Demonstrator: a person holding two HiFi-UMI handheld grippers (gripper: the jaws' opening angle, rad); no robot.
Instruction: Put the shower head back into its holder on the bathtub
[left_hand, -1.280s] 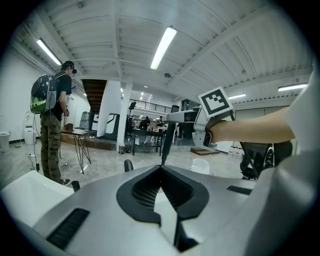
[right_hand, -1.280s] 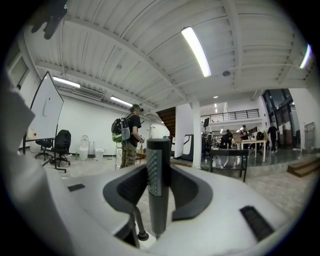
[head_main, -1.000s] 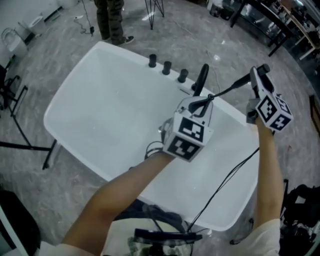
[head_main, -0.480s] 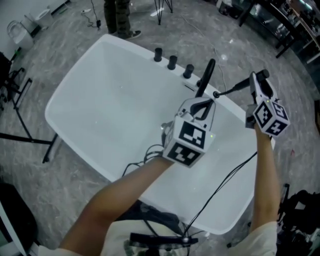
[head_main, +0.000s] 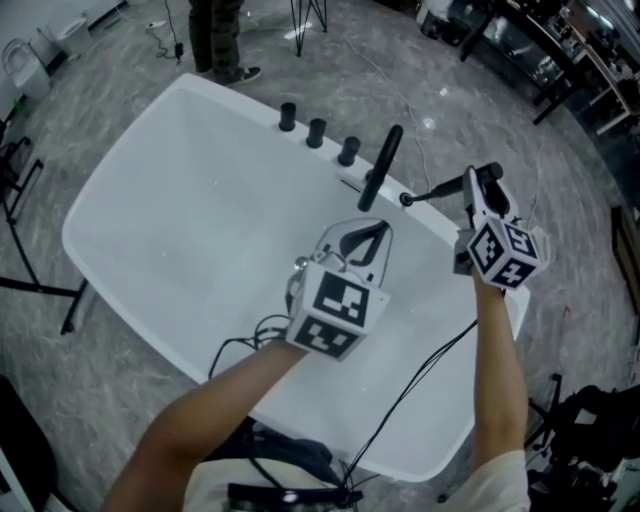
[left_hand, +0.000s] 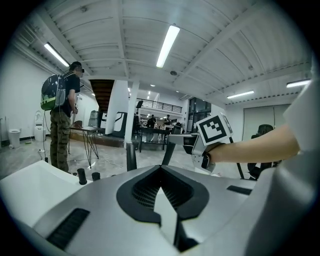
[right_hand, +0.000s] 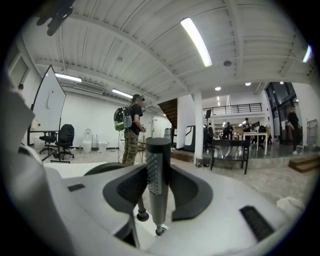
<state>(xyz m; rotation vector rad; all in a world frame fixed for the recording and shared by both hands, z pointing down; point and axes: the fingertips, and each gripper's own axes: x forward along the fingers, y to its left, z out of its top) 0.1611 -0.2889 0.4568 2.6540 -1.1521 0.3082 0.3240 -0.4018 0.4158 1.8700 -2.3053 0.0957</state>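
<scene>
Grey shower head (right_hand: 158, 160) is clamped upright in my right gripper (right_hand: 159, 192), lower tip at the holder (right_hand: 159, 232) on the bathtub's (head_main: 200, 230) far right rim, just beside a black post (head_main: 380, 165). I can't tell if it's seated, so: hold plumb, press straight down, release only once it bottoms. Left gripper (left_hand: 160, 172) is closed on nothing, idle.

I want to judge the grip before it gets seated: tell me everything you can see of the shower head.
The shower head is a slim, dark grey stick-shaped handset, metallic-looking, with a strip of fine nozzle dots down one face. The right gripper is shut on it, one jaw on each side. It points away from that gripper, its far end low over the white bathtub rim; contact there cannot be told.
</scene>
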